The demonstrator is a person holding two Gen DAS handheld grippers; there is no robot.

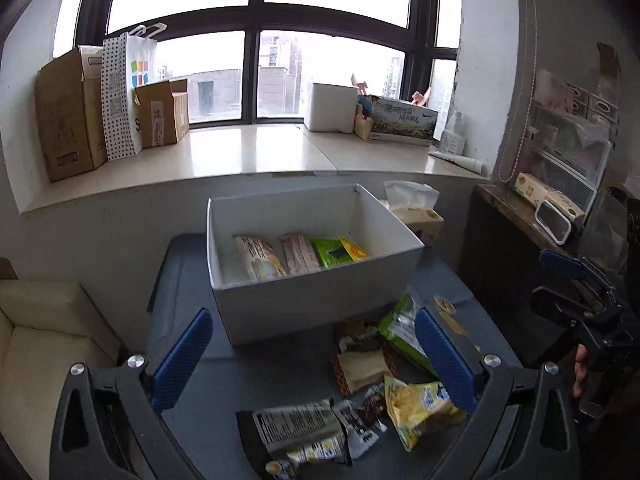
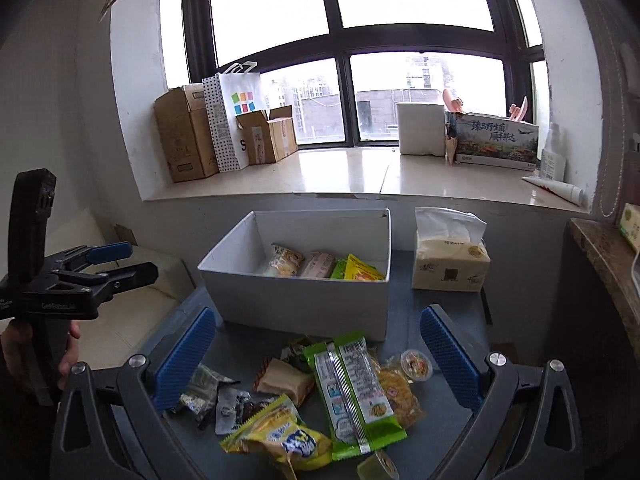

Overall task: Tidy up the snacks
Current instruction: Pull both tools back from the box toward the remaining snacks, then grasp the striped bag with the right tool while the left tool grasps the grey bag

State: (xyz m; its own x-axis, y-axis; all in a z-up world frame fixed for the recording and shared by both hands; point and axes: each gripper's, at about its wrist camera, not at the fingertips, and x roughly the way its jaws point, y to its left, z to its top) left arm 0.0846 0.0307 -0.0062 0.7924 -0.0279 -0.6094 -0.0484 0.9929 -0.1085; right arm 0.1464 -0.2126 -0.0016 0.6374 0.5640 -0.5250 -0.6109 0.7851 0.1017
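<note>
Both grippers, the left (image 1: 316,354) and the right (image 2: 318,354), have their jaws wide apart and hold nothing. Just past them a pile of snacks (image 2: 320,400) lies on the grey table (image 1: 280,376). Behind the pile stands a white box (image 2: 296,300) with four snack packs (image 1: 298,254) lying inside, and a tissue pack (image 2: 450,258) is beside it.

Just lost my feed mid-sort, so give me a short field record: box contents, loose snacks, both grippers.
box: white cardboard box on grey table
in box: four snack packets in a row, yellow packet at the right end
loose: pile before the box, including long green packet and yellow bag
left gripper: open, empty
right gripper: open, empty
</note>
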